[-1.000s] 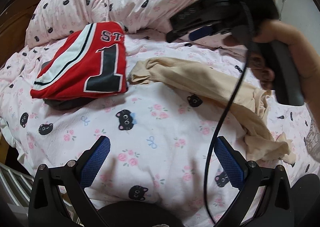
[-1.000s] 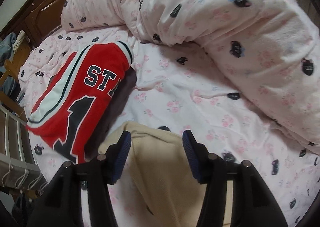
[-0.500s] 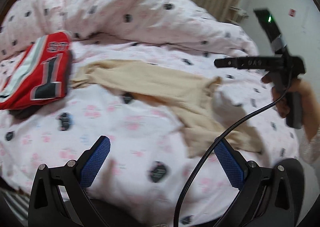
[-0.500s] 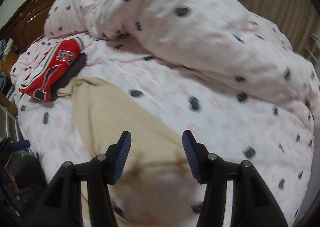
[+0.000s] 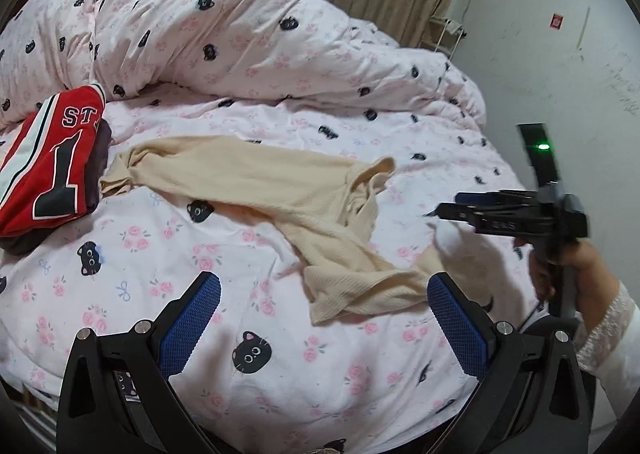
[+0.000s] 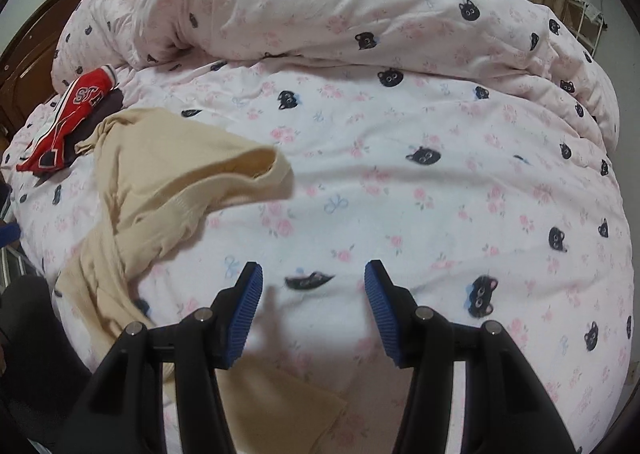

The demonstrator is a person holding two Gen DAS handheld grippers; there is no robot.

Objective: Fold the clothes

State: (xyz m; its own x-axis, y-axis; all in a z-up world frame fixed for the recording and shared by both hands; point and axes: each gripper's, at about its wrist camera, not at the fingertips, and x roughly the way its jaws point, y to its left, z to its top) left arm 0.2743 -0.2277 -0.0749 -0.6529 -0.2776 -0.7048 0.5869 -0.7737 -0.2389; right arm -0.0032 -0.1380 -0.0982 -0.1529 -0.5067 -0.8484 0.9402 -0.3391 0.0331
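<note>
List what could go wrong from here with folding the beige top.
1. The beige top lies twisted and bunched at its near end, so a grab may catch two layers and fold crooked.
2. It nearly touches the folded red jersey; dragging it may disturb that stack.
3. Both grippers, left gripper and right gripper, are open and empty.

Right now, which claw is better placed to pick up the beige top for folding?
Right, probably. The right claw hovers open with the beige top running under it; the left claw is open too, with only the hem near its right finger.
</note>
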